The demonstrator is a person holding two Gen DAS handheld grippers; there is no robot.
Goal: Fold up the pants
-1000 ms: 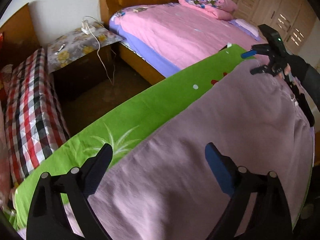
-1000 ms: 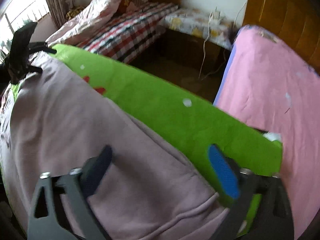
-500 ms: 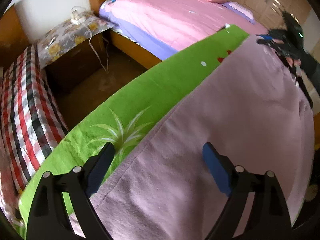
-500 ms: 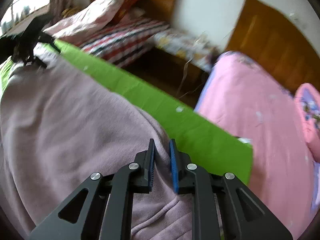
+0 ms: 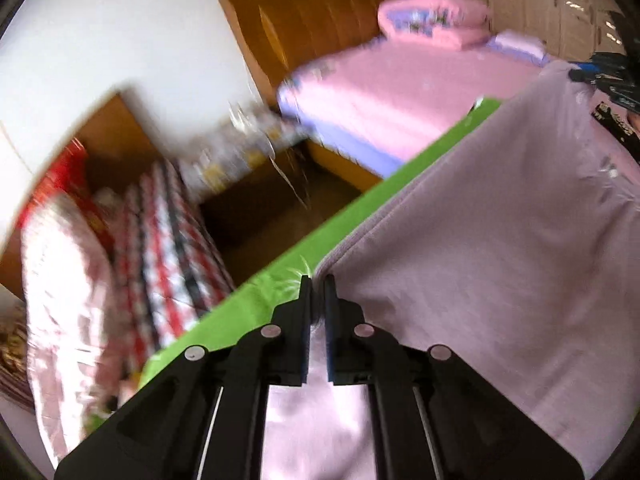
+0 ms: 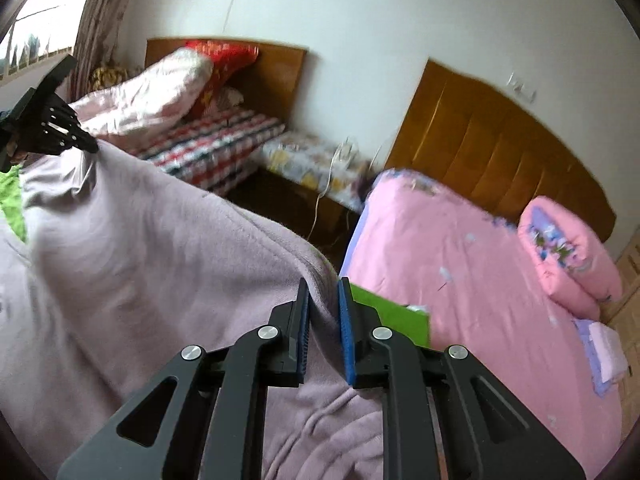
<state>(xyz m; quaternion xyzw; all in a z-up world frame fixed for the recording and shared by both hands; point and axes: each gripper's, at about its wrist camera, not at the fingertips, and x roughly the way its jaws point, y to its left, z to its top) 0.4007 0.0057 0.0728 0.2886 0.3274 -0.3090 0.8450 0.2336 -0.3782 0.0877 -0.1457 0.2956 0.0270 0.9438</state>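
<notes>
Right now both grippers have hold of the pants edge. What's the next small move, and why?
Probably carry that far edge over toward the near side. The left gripper and right gripper are both shut on the pants, whose edge is raised off the green cloth.

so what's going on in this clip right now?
A person is folding the pale pink pants with a pair of handheld tongs. The left tongs and the right tongs have both just closed, each pinching the far edge of the fabric, and that edge is raised off the green cloth under it. The fold itself isn't laid over yet. Two beds stand behind; both views are motion-blurred.
</notes>
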